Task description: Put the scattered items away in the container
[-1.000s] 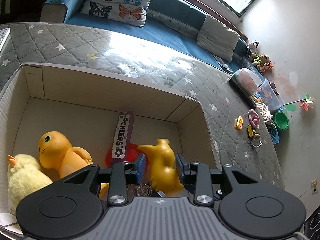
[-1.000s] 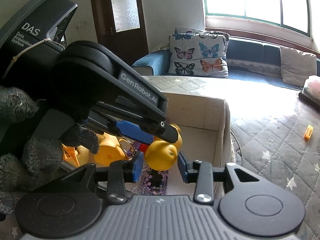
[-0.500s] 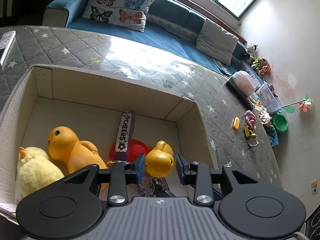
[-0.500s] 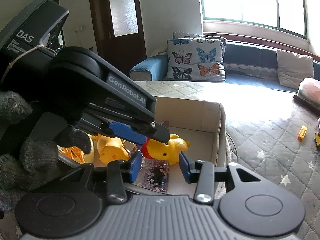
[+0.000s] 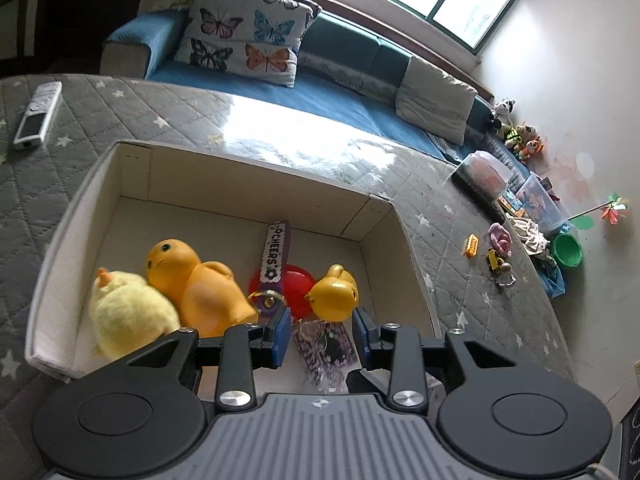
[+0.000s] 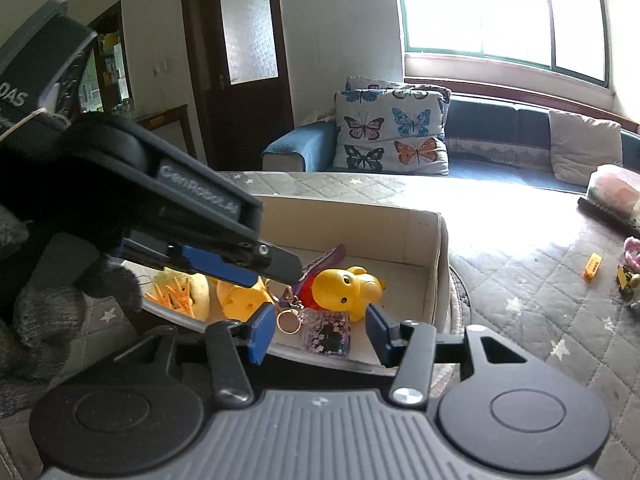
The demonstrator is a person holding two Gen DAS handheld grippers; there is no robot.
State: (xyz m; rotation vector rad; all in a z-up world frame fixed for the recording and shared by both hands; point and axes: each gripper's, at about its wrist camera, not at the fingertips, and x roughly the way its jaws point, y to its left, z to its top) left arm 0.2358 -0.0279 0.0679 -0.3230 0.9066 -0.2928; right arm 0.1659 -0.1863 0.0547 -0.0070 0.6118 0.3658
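A cardboard box (image 5: 248, 184) sits on the grey quilted bed. Inside lie a fluffy yellow chick (image 5: 128, 312), a large orange duck (image 5: 196, 284), a small yellow rubber duck (image 5: 334, 294), a red disc (image 5: 298, 288), a "CHEERS" strap keychain (image 5: 274, 252) and a clear glitter tag (image 5: 324, 346). My left gripper (image 5: 322, 336) is open and empty above the box's near side. My right gripper (image 6: 318, 332) is open and empty, just outside the box (image 6: 438, 256), with the small duck (image 6: 346, 290) beyond it. The left gripper (image 6: 280, 266) shows in the right wrist view.
Small toys lie on the bed to the right: an orange brick (image 5: 471, 245), a pink item (image 5: 500, 238) and a yellow toy vehicle (image 5: 494, 262). A remote (image 5: 38, 114) lies far left. A blue sofa with a butterfly pillow (image 5: 244, 48) stands behind. Bins and a green bucket (image 5: 566, 250) line the wall.
The small yellow duck has left the left gripper and lies in the box. Both grippers have drawn back and up from the box.
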